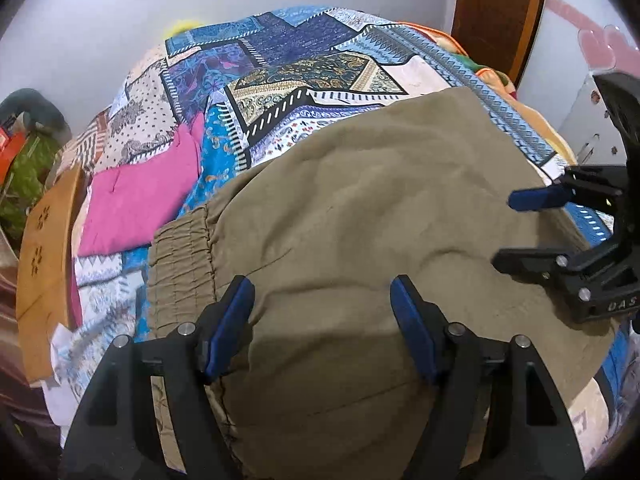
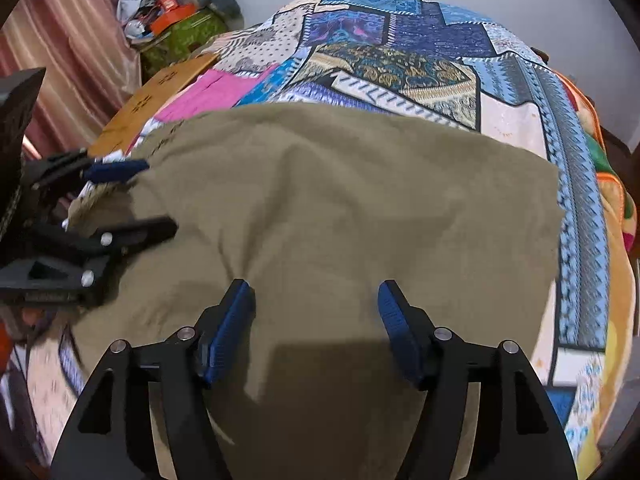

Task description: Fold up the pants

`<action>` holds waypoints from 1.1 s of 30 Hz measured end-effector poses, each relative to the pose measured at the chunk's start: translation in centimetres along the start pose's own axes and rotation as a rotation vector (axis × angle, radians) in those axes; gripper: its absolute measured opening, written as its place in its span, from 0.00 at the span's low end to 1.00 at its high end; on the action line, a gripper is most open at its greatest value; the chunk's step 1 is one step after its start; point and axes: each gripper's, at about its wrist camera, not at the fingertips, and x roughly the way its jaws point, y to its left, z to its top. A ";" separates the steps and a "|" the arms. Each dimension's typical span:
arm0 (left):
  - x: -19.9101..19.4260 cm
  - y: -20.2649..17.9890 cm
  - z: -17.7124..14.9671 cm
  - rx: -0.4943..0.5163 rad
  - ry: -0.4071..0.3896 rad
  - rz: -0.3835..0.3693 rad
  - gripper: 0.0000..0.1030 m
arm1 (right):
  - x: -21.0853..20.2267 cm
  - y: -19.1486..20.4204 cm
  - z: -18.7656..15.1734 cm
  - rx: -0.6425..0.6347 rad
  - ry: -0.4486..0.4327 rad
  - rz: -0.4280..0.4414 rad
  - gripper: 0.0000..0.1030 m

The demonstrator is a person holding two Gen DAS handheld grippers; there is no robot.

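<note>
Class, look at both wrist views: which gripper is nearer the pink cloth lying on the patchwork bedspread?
Left. The left gripper sits over the pants' elastic waistband side, next to the pink cloth. The right gripper is over the far side of the pants, farther away.

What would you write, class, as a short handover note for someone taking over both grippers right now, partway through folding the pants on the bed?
Left gripper: open, holding nothing, above the pants' elastic-waistband end.
Right gripper: open, holding nothing, above the other end of the pants.
Pants: khaki, lying on the patchwork bedspread as a compact rectangle, so they look folded at least once; a few wrinkles show.
Pink cloth lies beyond the waistband, apart from the job.
Left to do: probably one more fold, end to end, then smooth flat. How many layers there are cannot be told from these views.
</note>
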 end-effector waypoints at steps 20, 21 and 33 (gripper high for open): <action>-6.6 -0.4 -8.1 -0.084 -0.059 0.078 0.80 | -5.8 -0.3 -8.5 0.110 -0.076 -0.065 0.65; -6.9 -0.1 -8.5 -0.093 -0.062 0.082 0.80 | -6.0 -0.4 -8.9 0.124 -0.086 -0.068 0.65; -7.8 4.7 -13.5 -0.225 0.027 0.182 0.82 | -7.8 -0.8 -10.9 0.161 -0.122 -0.117 0.66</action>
